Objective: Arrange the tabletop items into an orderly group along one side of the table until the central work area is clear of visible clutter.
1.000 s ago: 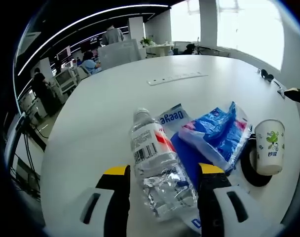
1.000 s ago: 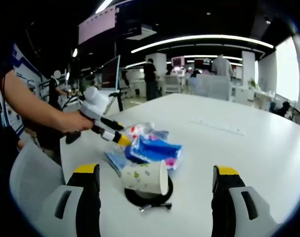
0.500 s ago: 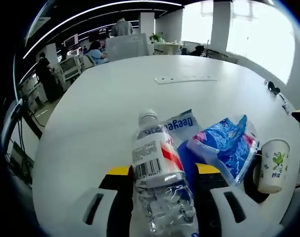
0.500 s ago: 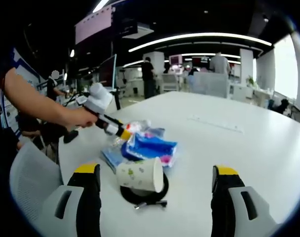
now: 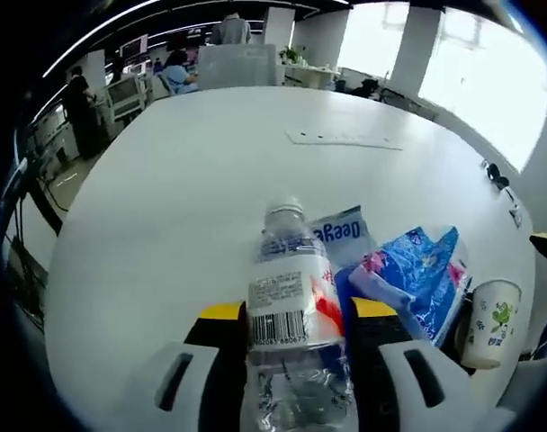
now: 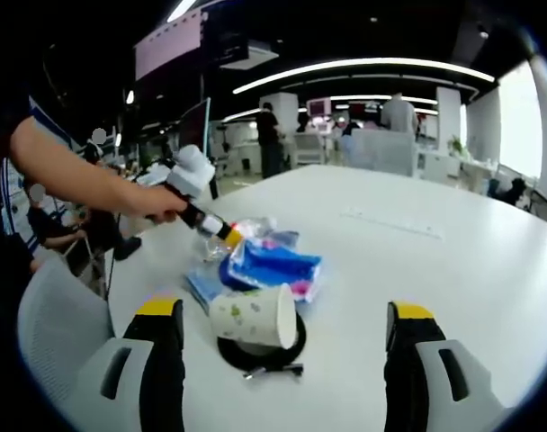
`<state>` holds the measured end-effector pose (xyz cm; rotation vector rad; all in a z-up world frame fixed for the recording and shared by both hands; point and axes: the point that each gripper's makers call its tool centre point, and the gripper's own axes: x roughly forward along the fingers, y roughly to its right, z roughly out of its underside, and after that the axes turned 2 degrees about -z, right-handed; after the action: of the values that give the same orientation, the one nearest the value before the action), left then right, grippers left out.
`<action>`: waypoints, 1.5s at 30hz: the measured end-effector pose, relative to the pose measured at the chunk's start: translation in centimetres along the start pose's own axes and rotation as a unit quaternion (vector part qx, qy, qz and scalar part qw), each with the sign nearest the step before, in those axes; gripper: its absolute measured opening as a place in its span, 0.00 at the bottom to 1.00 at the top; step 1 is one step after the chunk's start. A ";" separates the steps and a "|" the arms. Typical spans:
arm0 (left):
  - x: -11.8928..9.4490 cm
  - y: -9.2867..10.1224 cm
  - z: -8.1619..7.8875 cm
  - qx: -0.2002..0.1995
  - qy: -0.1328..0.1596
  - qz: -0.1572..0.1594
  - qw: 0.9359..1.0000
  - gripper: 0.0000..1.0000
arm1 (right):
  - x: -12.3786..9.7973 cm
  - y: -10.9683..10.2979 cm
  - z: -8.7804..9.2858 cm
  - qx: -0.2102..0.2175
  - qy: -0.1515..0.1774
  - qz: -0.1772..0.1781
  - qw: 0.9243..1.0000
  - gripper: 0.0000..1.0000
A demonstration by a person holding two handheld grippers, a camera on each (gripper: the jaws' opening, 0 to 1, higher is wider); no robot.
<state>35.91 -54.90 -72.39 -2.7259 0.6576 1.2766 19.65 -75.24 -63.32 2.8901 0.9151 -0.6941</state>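
1. The wide white round-edged tabletop (image 5: 165,180) carries one cluster of items near the edge closest to the person; the far expanse is bare except for a flat white strip (image 5: 344,139).
2. The crinkled blue plastic packet (image 5: 408,279) lies on a flat blue-and-white pouch (image 5: 338,230), beside the bottle.
3. The clear plastic water bottle with a red-and-white label (image 5: 291,315) is clamped between the jaws of the left claw (image 5: 289,317), cap pointing toward the far edge.
4. The white paper cup with a green print (image 6: 254,315) lies tilted on a black ring-shaped object (image 6: 260,349), just beside the packet.
5. The right claw (image 6: 282,324) stands wide apart, holding nothing, facing the cup.
6. Judged progress: early. Only the bottle is gripped; the packet, pouch, cup and ring remain loosely heaped, not yet aligned along an edge.
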 end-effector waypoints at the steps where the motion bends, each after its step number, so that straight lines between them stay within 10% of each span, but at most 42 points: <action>1: 0.1 0.0 0.0 0.005 -0.004 0.002 1.000 0.43 | 0.0 0.0 0.0 0.000 0.000 0.000 1.000 0.91; 18: -0.4 0.0 0.1 0.007 -0.003 0.009 1.000 0.37 | -0.2 0.0 0.2 -0.002 -0.003 0.003 1.000 0.90; 45: -3.9 0.4 -2.6 0.029 0.139 0.046 0.989 0.37 | 1.0 -2.8 -3.1 -0.032 0.017 -0.039 0.999 0.90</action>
<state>35.37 -54.51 -67.68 -2.8817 0.8381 0.8821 20.11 -71.92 -60.68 2.8328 1.0398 -0.6098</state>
